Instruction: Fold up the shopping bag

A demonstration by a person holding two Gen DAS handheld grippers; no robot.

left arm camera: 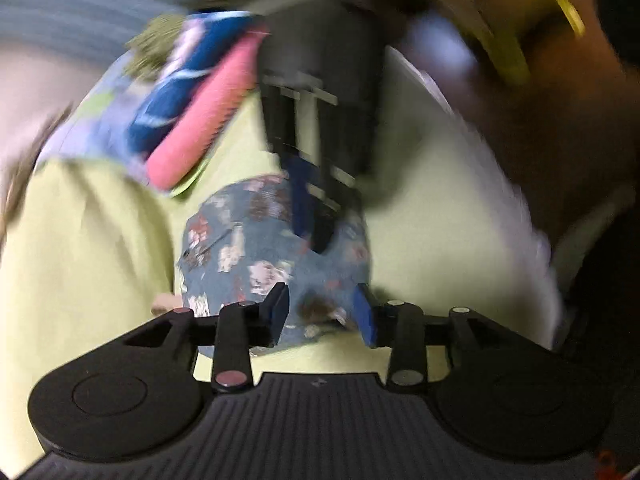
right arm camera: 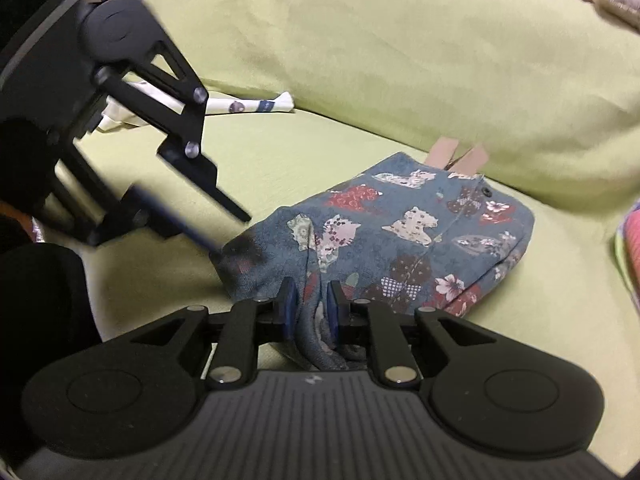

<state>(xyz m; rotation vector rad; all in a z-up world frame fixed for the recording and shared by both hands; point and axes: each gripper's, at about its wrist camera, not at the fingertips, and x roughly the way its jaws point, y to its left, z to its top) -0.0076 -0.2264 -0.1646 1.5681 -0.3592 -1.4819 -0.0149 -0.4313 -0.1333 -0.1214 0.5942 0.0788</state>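
Blue patterned shopping bag (right arm camera: 404, 240) lying on the green sofa seat (right arm camera: 280, 152), long axis running from 7 o'clock to 1 o'clock in the right wrist view, tan handles (right arm camera: 458, 156) at the far end. Right tool (right arm camera: 312, 306) clenched on a bunched fold of the near edge. Left tool (left arm camera: 322, 308) released, hovering at the bag's 9 o'clock corner, fabric between its pads but unpressed. Probably nearer hand for pinching that corner: left.

place: home | evidence: green-covered sofa (right arm camera: 360, 60), folded towels (left arm camera: 192, 120)
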